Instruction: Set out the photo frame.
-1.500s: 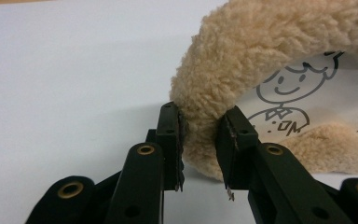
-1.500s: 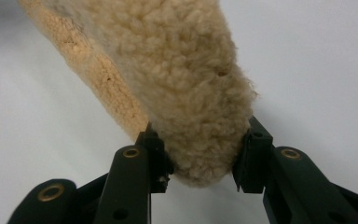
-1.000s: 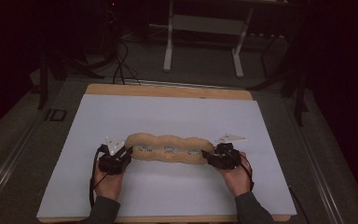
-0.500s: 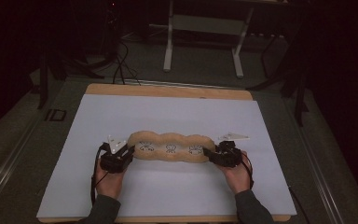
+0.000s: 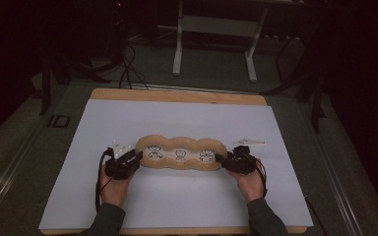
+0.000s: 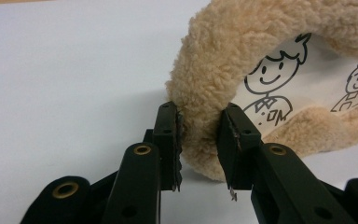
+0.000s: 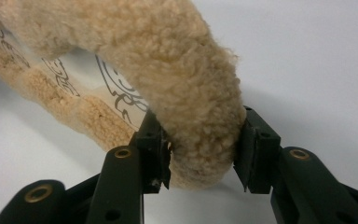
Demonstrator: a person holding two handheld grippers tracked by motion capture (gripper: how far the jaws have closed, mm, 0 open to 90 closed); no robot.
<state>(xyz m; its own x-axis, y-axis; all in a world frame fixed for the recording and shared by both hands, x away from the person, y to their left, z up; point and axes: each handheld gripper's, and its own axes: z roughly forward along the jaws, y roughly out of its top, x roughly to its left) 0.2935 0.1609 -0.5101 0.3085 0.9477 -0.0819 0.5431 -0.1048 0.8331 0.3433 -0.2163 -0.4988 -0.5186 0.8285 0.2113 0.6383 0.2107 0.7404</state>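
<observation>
High view: fleece cushion (image 5: 179, 153) lies flat on table (image 5: 177, 113); left tool (image 5: 137, 158) clamps its left end; right tool (image 5: 220, 160) clamps its right end.

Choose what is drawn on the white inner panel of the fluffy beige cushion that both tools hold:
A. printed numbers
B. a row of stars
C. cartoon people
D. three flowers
C: the left gripper view shows smiling cartoon people drawn in black on the fluffy beige cushion.
</observation>
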